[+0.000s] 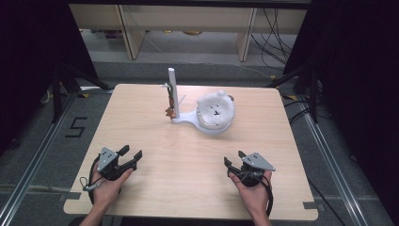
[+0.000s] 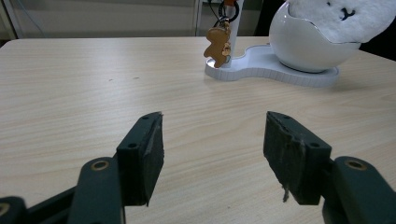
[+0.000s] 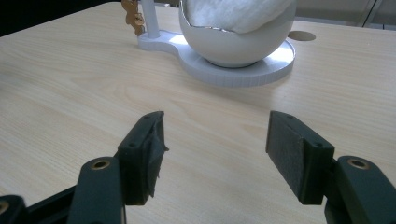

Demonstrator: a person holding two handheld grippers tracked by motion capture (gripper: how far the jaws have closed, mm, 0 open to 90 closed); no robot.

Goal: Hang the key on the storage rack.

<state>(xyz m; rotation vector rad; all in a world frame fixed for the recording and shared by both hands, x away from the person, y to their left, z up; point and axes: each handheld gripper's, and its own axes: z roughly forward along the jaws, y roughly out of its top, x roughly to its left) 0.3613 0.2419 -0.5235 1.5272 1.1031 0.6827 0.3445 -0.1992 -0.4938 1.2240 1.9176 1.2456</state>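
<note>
- The white stand (image 1: 207, 123) sits on the table (image 1: 141, 117) toward twelve o'clock, past the centre, well apart from both claws.
- Its round bowl (image 1: 215, 115) holds a white fluffy toy (image 1: 215, 106); at the bowl's nine o'clock rises a white post (image 1: 172, 92).
- A small brown figure charm (image 2: 217, 46) hangs against the post, low down.
- Left claw (image 1: 131, 154), at seven o'clock on the table, stands open with bare wood between its jaws.
- Right claw (image 1: 234, 159), at five o'clock, is spread wide and grips nothing.
</note>
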